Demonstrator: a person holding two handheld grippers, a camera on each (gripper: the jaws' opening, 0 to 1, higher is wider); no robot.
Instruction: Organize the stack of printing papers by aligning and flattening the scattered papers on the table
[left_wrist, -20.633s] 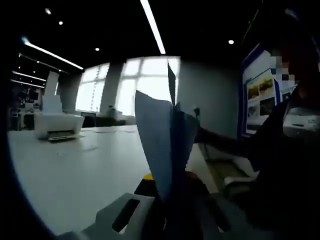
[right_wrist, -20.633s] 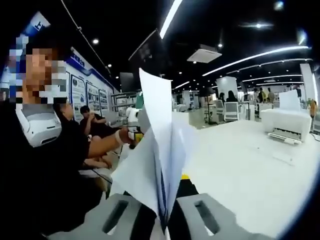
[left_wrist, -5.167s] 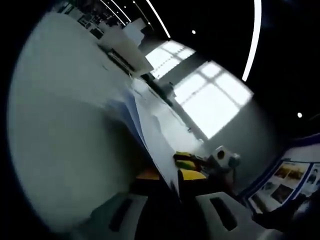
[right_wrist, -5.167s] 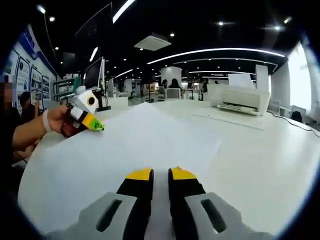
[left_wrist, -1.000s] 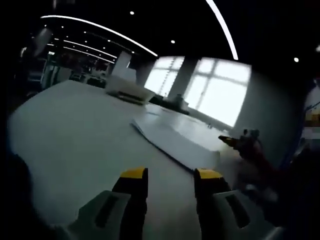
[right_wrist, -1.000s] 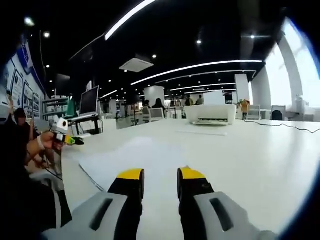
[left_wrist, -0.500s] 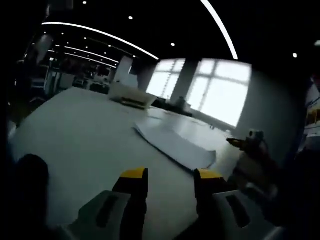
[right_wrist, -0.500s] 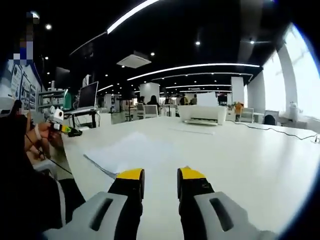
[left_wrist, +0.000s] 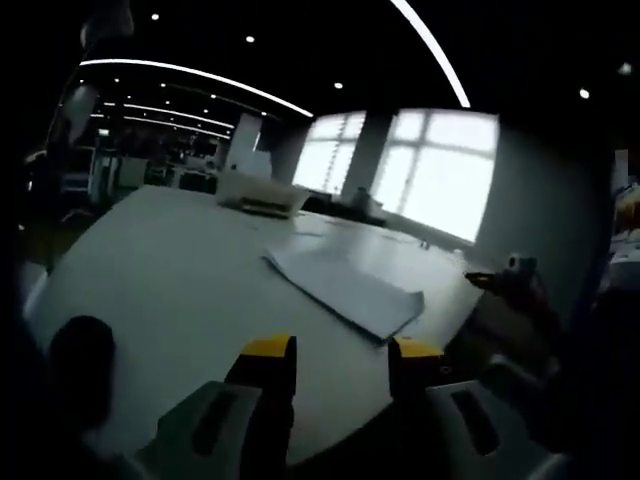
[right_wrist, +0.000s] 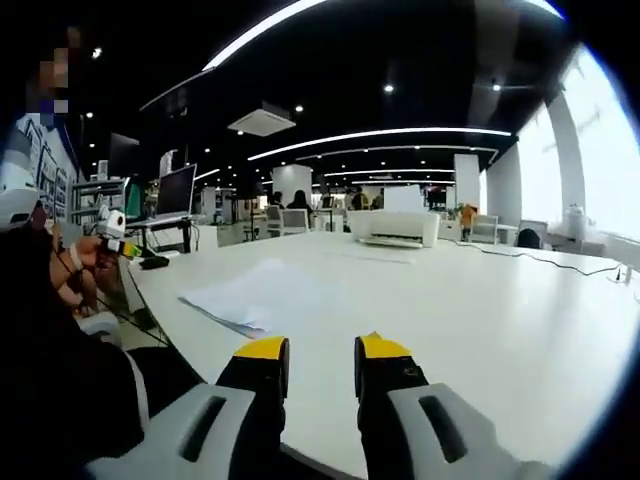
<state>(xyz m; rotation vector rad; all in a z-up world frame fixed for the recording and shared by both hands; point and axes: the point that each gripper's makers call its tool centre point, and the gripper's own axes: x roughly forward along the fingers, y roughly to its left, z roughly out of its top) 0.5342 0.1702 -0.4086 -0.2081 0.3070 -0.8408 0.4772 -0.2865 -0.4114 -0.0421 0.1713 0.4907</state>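
Observation:
The stack of white printing papers (left_wrist: 345, 290) lies flat on the white table (left_wrist: 170, 280), its sheets roughly squared up. My left gripper (left_wrist: 342, 350) is held back from the stack, near the table's edge, open with nothing between its yellow-tipped jaws. In the right gripper view the same paper stack (right_wrist: 255, 290) rests left of centre. My right gripper (right_wrist: 323, 350) is open and empty, well short of the paper. Each gripper appears in the other's view: the right gripper (left_wrist: 515, 275) at the right, the left gripper (right_wrist: 115, 242) at the left in a person's hand.
A white printer (left_wrist: 262, 193) stands on the far side of the table, also the printer (right_wrist: 392, 227) in the right gripper view. A monitor (right_wrist: 175, 192) stands on a desk behind. Cables (right_wrist: 560, 262) trail along the table's right. A person's dark sleeve (right_wrist: 50, 340) is at the left.
Both grippers have drawn back from the paper stack toward the table's edge, so the stack looks smaller and farther. The stack itself stays flat on the table.

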